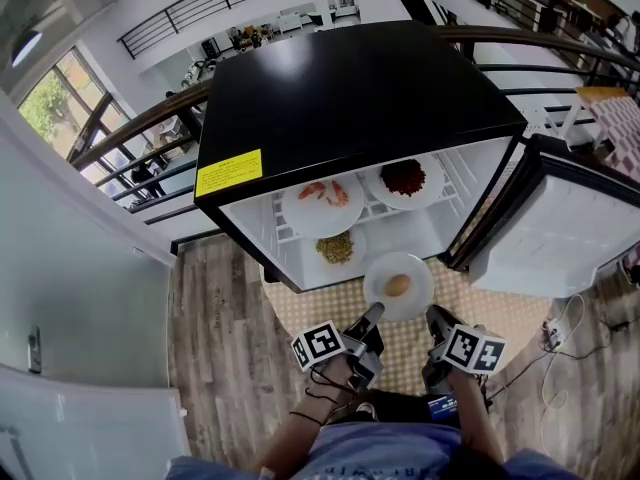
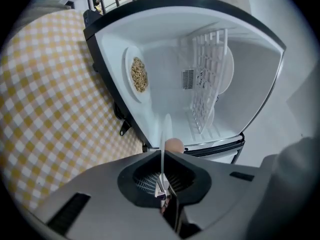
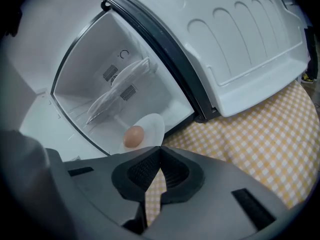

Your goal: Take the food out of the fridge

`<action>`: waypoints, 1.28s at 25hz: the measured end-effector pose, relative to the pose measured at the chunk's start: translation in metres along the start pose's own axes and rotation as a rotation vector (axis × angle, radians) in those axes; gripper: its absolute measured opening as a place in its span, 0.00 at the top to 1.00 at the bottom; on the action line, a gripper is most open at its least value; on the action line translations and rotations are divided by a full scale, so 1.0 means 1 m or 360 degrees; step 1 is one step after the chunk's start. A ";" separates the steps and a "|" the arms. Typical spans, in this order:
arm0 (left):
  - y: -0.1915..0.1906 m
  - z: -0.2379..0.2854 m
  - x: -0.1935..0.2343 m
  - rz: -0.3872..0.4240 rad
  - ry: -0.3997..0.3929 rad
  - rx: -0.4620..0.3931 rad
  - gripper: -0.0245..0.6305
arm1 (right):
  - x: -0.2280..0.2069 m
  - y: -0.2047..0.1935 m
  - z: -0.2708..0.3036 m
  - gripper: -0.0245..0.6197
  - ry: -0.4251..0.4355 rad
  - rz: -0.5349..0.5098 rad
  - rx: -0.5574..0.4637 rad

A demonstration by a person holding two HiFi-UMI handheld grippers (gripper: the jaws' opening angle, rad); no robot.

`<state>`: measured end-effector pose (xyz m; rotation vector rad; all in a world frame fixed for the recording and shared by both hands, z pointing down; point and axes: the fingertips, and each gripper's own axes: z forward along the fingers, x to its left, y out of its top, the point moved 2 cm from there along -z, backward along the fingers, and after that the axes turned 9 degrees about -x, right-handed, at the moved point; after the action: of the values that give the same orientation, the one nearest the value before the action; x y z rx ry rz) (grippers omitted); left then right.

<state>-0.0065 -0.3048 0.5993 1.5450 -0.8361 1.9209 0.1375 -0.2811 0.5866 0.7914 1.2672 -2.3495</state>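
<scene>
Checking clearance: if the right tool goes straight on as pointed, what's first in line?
Likely the white plate carrying the egg, sitting just at the tips of the right tool; whether they touch is unclear. The fridge interior lies beyond.

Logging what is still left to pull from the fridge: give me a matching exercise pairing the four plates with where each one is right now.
Things:
1. pink-orange food plate
2. red food plate
3. grain plate
4. egg plate

Places:
A. outside the fridge, rim clamped in the left hand-held gripper
B. on the wire shelf, right side
C. below the wire shelf
D. on the wire shelf, left side

Pairs: 1-D, 2-B, 3-C, 4-A
</scene>
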 end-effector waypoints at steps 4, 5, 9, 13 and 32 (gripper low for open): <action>-0.005 -0.023 -0.007 0.0002 0.0002 0.0006 0.93 | 0.016 -0.003 -0.016 0.94 0.0036 -0.0087 -0.0034; -0.006 -0.029 -0.009 0.0005 -0.0003 0.0010 0.93 | 0.021 -0.004 -0.020 0.94 0.0049 -0.0108 -0.0043; -0.010 -0.050 -0.015 0.0047 -0.0051 0.0013 0.93 | 0.040 -0.012 -0.037 0.94 0.0113 -0.0185 -0.0054; -0.017 -0.074 -0.018 0.0040 -0.0040 0.0015 0.93 | 0.060 -0.021 -0.059 0.94 0.0138 -0.0273 -0.0081; -0.061 -0.152 -0.020 -0.0001 -0.0047 0.0142 0.93 | 0.080 -0.078 -0.142 0.94 0.0031 -0.0356 -0.0155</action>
<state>-0.0566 -0.1517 0.5647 1.6292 -0.7715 1.9639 0.0757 -0.1234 0.5245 0.6739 1.5369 -2.4326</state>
